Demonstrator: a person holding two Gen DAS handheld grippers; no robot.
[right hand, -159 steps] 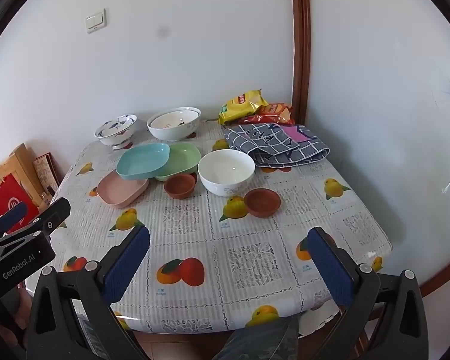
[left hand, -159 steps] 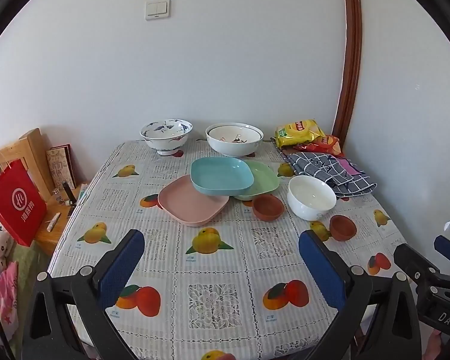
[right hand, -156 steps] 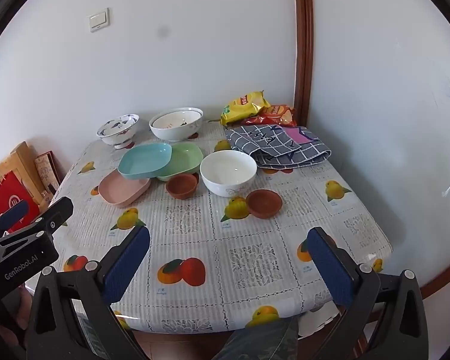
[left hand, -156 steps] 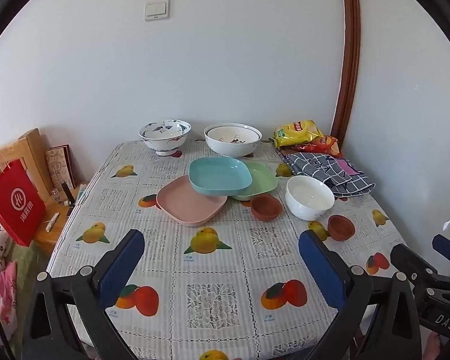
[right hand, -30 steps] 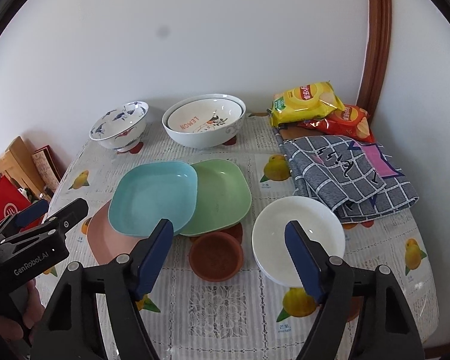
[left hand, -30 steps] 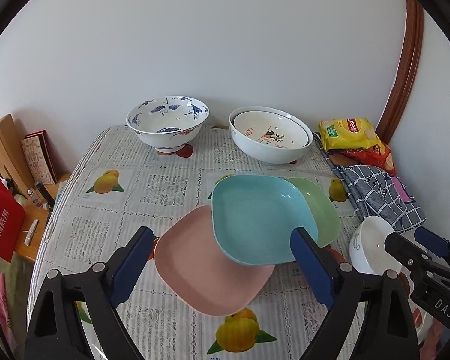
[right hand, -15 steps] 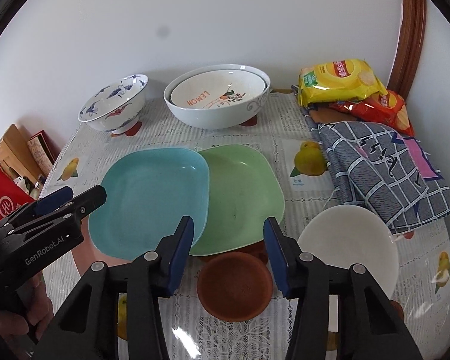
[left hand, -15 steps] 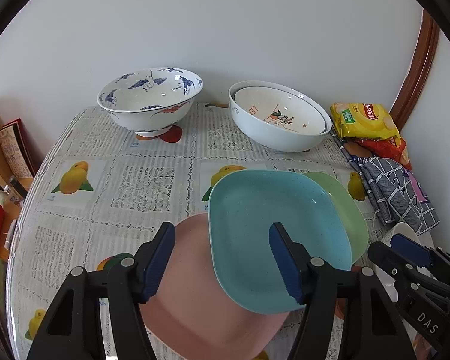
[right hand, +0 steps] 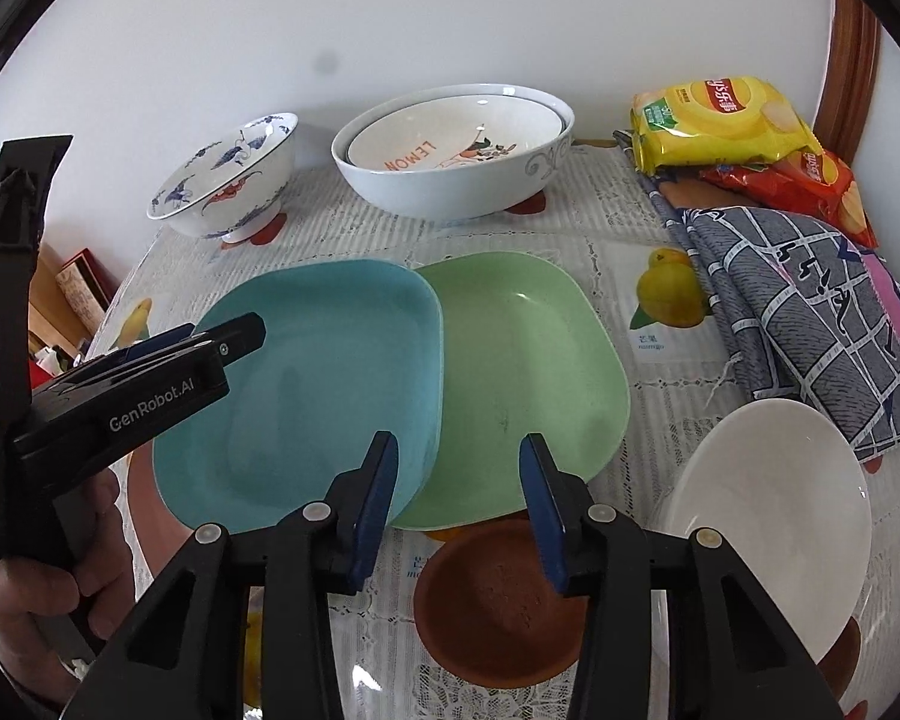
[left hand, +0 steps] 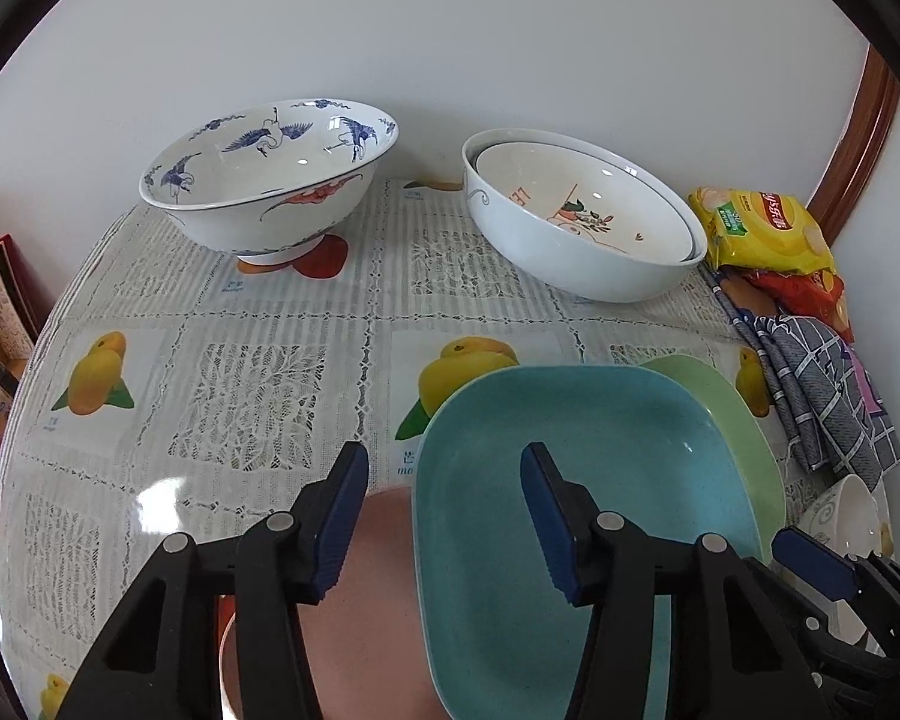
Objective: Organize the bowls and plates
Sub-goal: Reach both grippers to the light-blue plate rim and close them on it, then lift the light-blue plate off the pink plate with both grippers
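Table w/ fruit-print lace tablecloth (left hand: 258,396): blue-white porcelain bowl (left hand: 270,174), nested white bowls (right hand: 450,150), pink plate (left hand: 378,630), green plate (right hand: 528,360), brown saucer (right hand: 498,600), checked cloth (right hand: 810,300).

Bright, even daylight, sharp focus, glare on the tablecloth (left hand: 156,498), fisheye bending and dark corners.

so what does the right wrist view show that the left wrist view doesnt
Only the right wrist view shows the brown dish and the hand holding the left gripper. Only the left wrist view shows the pink plate clearly. Both show the teal plate, green plate, white bowl, patterned bowl and chip bags.
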